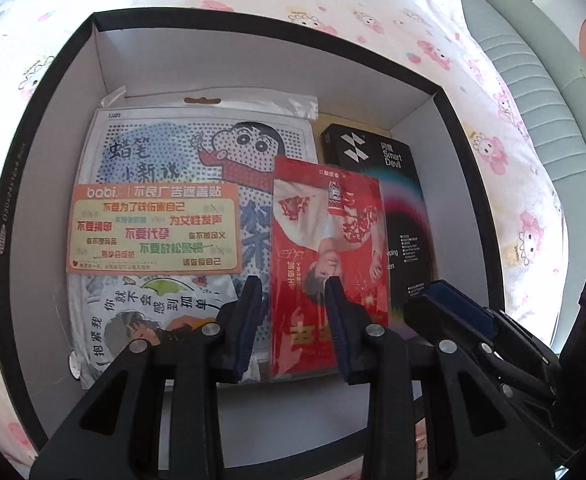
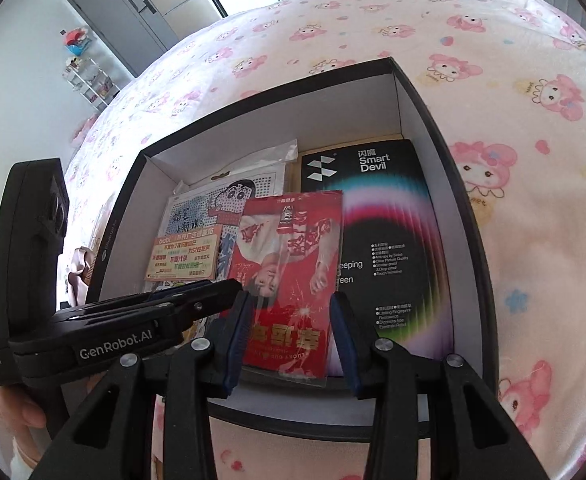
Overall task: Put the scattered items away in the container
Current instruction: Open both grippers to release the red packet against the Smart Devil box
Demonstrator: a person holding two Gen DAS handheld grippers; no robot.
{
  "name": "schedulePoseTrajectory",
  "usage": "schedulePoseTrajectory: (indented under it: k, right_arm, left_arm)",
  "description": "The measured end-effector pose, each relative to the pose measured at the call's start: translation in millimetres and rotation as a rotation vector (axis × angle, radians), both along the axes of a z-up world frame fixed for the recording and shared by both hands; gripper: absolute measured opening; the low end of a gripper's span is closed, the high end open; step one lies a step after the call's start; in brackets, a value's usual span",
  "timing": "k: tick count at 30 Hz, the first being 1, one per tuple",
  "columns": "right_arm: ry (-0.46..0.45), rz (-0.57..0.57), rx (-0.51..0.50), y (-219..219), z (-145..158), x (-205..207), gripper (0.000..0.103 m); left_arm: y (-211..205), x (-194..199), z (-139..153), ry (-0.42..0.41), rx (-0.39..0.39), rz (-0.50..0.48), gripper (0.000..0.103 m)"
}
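A black box with a white inside (image 1: 253, 28) (image 2: 425, 92) lies on the bed. Inside it lie a cartoon sticker sheet in a clear bag (image 1: 165, 148) (image 2: 229, 200), an orange sticker card (image 1: 153, 228) (image 2: 183, 258), a red photo-card packet (image 1: 329, 240) (image 2: 293, 264) and a black "Smart Devil" carton (image 1: 389, 160) (image 2: 389, 216). My left gripper (image 1: 295, 320) (image 2: 213, 292) hovers over the box's near side, open, with nothing between its pads. Beside it on the right, my right gripper (image 2: 289, 332) (image 1: 449, 304) hangs open above the red packet without touching it.
The box rests on a white sheet printed with pink cartoon figures (image 2: 493, 80). A grey padded headboard (image 1: 533, 80) runs along the right. A grey door (image 2: 133, 12) and a small rack (image 2: 89, 76) stand beyond the bed. A hand (image 2: 21, 412) holds the left gripper.
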State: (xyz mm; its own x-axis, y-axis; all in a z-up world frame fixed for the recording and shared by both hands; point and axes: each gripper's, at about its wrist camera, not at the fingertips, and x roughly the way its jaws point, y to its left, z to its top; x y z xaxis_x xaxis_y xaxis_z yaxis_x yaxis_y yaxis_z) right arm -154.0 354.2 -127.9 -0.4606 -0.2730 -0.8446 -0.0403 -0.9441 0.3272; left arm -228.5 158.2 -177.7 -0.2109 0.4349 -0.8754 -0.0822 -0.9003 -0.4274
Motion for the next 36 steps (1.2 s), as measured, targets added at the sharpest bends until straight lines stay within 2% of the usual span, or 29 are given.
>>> schedulePoseTrajectory:
  k: [3, 6, 8, 13, 17, 21, 23, 25, 28, 36]
  right_arm:
    - [0.014, -0.017, 0.01, 4, 2, -3, 0.037]
    - [-0.023, -0.017, -0.003, 2, -6, -8, 0.037]
    - [-0.036, -0.013, 0.028, 0, -10, -10, 0.037]
    - [-0.038, -0.012, 0.057, -2, -10, -10, 0.037]
    - [-0.036, -0.011, 0.053, -2, -9, -9, 0.037]
    - [-0.037, -0.006, 0.071, -4, -11, -9, 0.037]
    - [-0.039, -0.002, 0.071, -5, -11, -10, 0.037]
    - [-0.042, 0.01, 0.058, -7, -12, -11, 0.037]
    - [-0.05, 0.027, 0.044, -11, -14, -13, 0.037]
    - [-0.076, 0.041, 0.085, -17, -22, -17, 0.037]
  left_arm:
    - [-7, -6, -5, -0.028, -0.011, 0.038, 0.032]
    - [-8, -11, -13, -0.063, -0.019, 0.053, 0.032]
    - [-4, -13, -13, -0.072, -0.006, 0.048, 0.032]
    - [11, -14, -14, -0.09, 0.018, 0.007, 0.032]
    - [24, -11, -16, -0.14, 0.097, -0.084, 0.032]
    - [16, -17, -10, -0.095, 0.066, -0.045, 0.032]
    - [10, -23, -12, -0.115, 0.1, -0.021, 0.032]
    - [10, -27, -14, -0.125, 0.084, -0.012, 0.032]
    - [15, -33, -15, -0.127, 0.084, -0.018, 0.032]
    - [39, -35, -16, -0.148, 0.152, -0.1, 0.032]
